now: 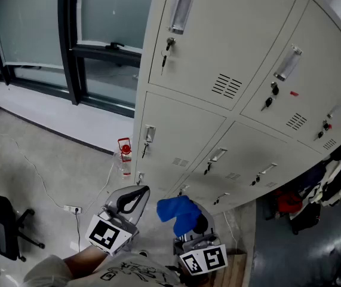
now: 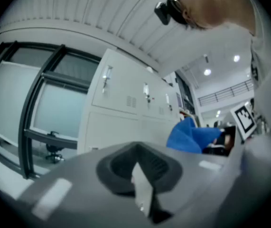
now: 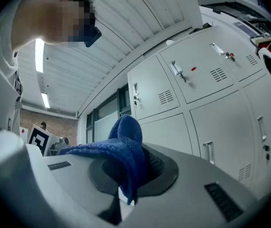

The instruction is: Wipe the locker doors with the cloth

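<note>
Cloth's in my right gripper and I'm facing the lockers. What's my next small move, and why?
Probably push the right gripper forward until the cloth meets the nearest lower locker door. Its jaws are shut on the cloth, but the cloth is short of the lockers and touches no door.

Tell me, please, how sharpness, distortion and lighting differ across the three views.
Head view: sharp and evenly lit, though the lockers bow with the wide lens. Left gripper view: heavy fisheye, dark corners, the left gripper close up and soft. Right gripper view: same fisheye, but the cloth in the jaws is crisp; a strip light blows out.
</note>
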Demonstrator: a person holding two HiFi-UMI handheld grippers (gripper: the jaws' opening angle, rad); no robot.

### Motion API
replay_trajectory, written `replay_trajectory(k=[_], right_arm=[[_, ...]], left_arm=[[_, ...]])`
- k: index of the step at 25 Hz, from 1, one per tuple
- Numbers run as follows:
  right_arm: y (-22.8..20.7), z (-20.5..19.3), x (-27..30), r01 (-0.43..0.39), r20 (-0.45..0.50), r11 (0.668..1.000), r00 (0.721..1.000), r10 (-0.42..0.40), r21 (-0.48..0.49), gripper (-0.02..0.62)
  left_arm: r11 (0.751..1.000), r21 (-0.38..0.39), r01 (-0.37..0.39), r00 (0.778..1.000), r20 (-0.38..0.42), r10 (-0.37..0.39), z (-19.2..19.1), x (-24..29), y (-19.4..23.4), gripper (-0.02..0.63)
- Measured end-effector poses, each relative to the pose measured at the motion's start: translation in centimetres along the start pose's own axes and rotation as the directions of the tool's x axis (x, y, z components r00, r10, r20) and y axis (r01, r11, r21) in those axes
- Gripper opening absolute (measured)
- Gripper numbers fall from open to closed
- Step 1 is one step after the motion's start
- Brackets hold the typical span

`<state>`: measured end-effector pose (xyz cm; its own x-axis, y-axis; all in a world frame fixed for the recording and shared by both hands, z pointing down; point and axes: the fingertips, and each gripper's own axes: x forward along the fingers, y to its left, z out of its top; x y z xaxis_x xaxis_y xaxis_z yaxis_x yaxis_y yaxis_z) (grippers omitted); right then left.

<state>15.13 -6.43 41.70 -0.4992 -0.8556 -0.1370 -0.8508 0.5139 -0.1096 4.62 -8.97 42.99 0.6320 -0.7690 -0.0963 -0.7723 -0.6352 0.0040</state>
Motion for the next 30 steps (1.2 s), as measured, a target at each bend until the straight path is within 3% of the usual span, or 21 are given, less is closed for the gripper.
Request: replay_trajectory(k=[5, 10, 12, 14, 17, 22, 25, 30], right_arm=[[0.9, 0.3, 6.1, -0.025, -0.009, 0.999, 1.0, 0.025, -0.048, 0.029], [0.9, 1.4, 9.5, 0.007, 0.032, 0.997, 0.999, -0.005, -0.074, 0.029], [0.5, 3.1, 10.3, -0.001, 0.054, 0.991, 0.998, 0.008, -0.13, 0.029], [0.2, 6.2, 11.6, -0.018, 0.089, 0.969, 0.995, 0.042, -0.247, 0.029], [-0.4, 14.2, 14.1, -0.016, 0.16, 0.883, 0.982, 0.103, -0.469, 0.029], [1.4, 29.1, 18.1, 0.083, 0.283, 0.655, 0.937, 0.207, -0.751, 0.029], [3.5, 36.1, 21.9, 0.132, 0.311, 0.543, 0.916, 0.253, -0.829, 0.029], [5.8, 44.0, 28.7, 0.227, 0.339, 0.411, 0.914, 0.223, -0.883, 0.029]], left_arm=[[1.0, 0.006, 0.012, 1.0, -0.005, -0.012, 1.1, 1.1, 5.0, 0.003], [0.999, 0.007, 0.032, 0.999, -0.008, -0.032, 2.6, 3.4, 8.0, 0.003], [0.999, 0.025, 0.031, 0.999, -0.011, -0.031, 4.0, 4.7, 8.6, 0.003], [0.998, 0.056, 0.023, 0.999, -0.024, -0.021, 6.2, 6.3, 9.4, 0.002], [0.993, 0.112, 0.026, 0.999, 0.021, -0.028, 12.6, 9.0, 11.0, 0.003], [0.974, 0.224, -0.023, 0.984, 0.18, -0.018, 26.1, 10.4, 14.3, 0.003], [0.955, 0.293, -0.036, 0.964, 0.262, -0.044, 33.5, 11.5, 16.0, 0.003], [0.935, 0.345, -0.089, 0.956, 0.291, -0.017, 41.6, 12.9, 18.2, 0.003]])
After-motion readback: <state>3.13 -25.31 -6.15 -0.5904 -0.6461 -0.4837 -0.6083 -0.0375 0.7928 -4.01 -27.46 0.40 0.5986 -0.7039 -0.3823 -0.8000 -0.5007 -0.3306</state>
